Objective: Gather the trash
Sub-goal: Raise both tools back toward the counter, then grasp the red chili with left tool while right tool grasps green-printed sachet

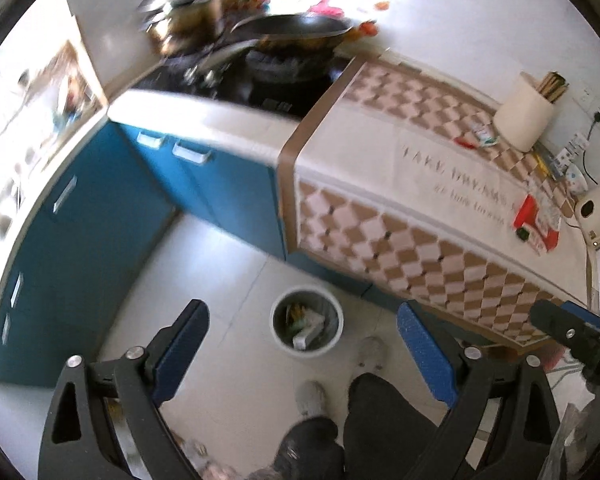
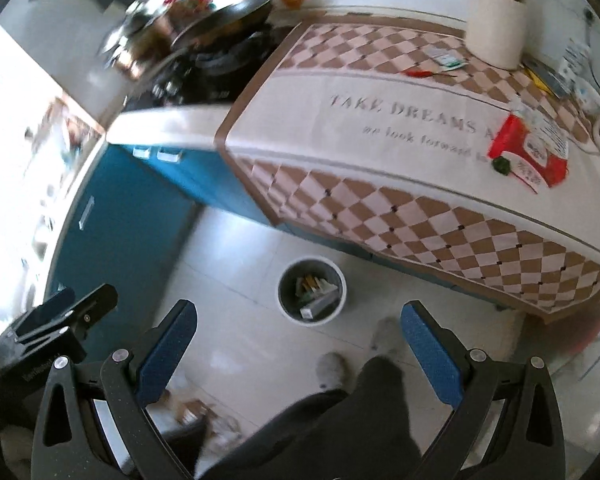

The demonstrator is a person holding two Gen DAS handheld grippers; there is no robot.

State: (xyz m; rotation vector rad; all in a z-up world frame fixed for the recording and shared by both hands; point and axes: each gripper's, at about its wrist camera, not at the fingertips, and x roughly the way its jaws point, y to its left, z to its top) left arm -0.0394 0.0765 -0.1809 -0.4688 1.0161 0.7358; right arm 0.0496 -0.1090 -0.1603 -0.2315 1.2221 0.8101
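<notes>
On floor below, round trash bin (image 1: 307, 323) upright, mouth up, boxes inside; L tool (image 1: 302, 344) & R tool (image 2: 298, 338) both wide open, empty

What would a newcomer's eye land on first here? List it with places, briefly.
First the checkered brown-and-white cloth draped over the counter, printed with lettering, with a red packet lying near its right end. Next the small white bin on the pale floor below the counter, already holding scraps. Both the left gripper and right gripper hang open above it, holding nothing.
</notes>
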